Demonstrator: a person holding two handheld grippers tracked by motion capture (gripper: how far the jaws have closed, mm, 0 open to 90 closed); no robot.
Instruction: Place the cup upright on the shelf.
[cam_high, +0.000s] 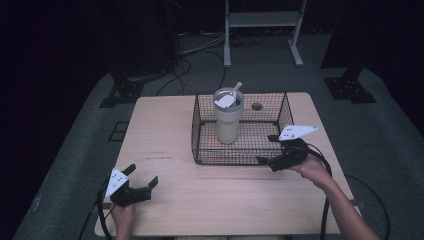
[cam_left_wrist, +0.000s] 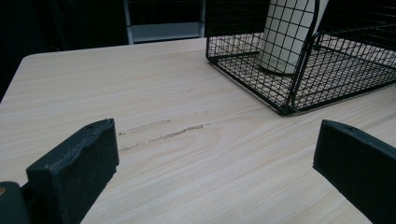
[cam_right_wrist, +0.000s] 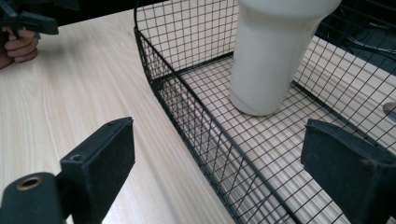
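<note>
Cream tumbler (cam_high: 228, 117) stands upright in the wire basket (cam_high: 242, 159) at table's far edge, w/ what looks like a straw. Right gripper (cam_high: 267, 148) – jaws spread, empty – straddles basket's front-right corner. Left gripper (cam_high: 144, 174) – also spread, empty – near front-left corner.

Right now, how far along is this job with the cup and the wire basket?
The cream tumbler already stands upright inside the wire basket, so that part looks done. The right gripper hovers open at the basket's near right corner, one jaw on each side of the wall, holding nothing. The left gripper waits open over the table. What is left is unclear, perhaps moving the basket.
</note>
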